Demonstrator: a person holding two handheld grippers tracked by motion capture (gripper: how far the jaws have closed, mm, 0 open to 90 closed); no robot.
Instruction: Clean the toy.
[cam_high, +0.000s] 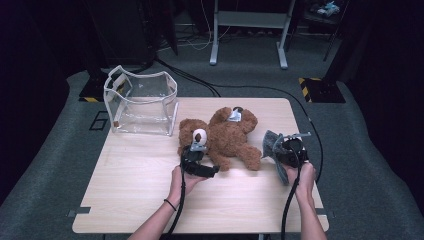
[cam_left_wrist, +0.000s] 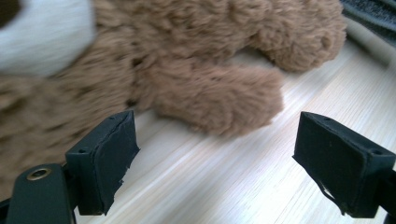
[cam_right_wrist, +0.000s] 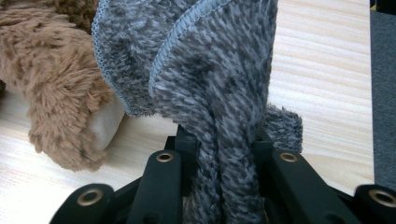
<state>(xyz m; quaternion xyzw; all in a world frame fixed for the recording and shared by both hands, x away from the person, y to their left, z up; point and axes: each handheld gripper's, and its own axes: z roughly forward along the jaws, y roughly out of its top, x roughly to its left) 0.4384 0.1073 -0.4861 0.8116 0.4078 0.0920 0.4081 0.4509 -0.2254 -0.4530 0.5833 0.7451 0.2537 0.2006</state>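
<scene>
A brown teddy bear lies on its back in the middle of the wooden table, with a white muzzle and a tag on one foot. My left gripper is at the bear's head end. In the left gripper view its jaws stand wide apart, open over bare wood just short of a furry paw. My right gripper is to the right of the bear and is shut on a grey fleece cloth. The cloth rises bunched from between the jaws, next to the bear's leg.
A clear plastic bag with white trim stands open at the table's back left corner. The table's right edge is close to my right gripper. Cables run across the carpet behind the table, and a metal stand is farther back.
</scene>
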